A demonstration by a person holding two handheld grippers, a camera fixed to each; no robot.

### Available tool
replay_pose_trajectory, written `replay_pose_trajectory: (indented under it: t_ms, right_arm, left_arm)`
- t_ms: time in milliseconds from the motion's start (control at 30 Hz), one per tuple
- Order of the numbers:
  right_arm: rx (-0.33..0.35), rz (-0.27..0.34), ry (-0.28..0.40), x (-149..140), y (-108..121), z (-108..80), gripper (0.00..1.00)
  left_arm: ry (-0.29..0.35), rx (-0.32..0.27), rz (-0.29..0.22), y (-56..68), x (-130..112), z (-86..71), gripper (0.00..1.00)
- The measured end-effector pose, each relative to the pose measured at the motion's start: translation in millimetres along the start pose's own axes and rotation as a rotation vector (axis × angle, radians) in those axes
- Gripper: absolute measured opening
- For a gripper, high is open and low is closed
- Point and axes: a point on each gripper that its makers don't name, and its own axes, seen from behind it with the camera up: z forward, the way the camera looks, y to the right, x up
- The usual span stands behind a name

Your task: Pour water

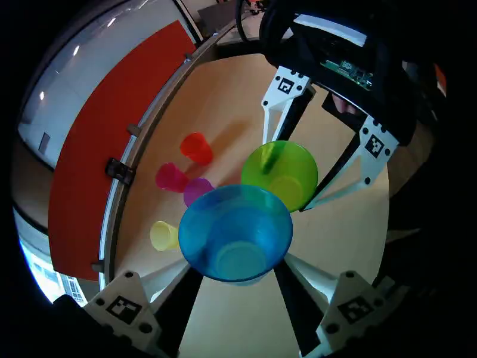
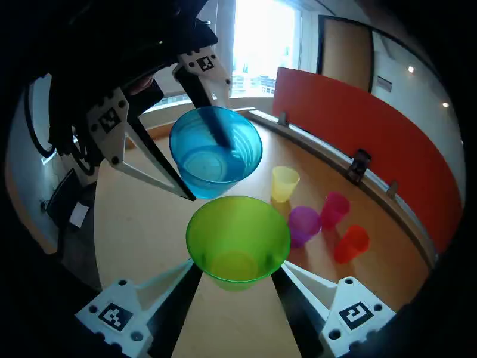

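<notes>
On table point(image 1: 238, 101) four cups point(image 1: 197, 148), two aloft.

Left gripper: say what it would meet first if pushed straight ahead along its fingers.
Most likely the translucent green plastic cup held in the right gripper, just beyond the translucent blue plastic cup the left gripper holds; depth is unclear.

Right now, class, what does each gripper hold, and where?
The left gripper grips the blue cup by its side walls; the right gripper, the green cup likewise.
</notes>
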Motion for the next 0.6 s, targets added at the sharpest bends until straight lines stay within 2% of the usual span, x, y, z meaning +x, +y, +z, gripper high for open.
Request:
replay_pose_trajectory:
  t_ms: [600]
  right_arm:
    - [0.002, 0.004, 0.008, 4.6, -2.0, -1.3, 0.82]
  left_arm:
    - [-0.015, -0.009, 0.036, 1.7, 2.8, -5.1, 0.75]
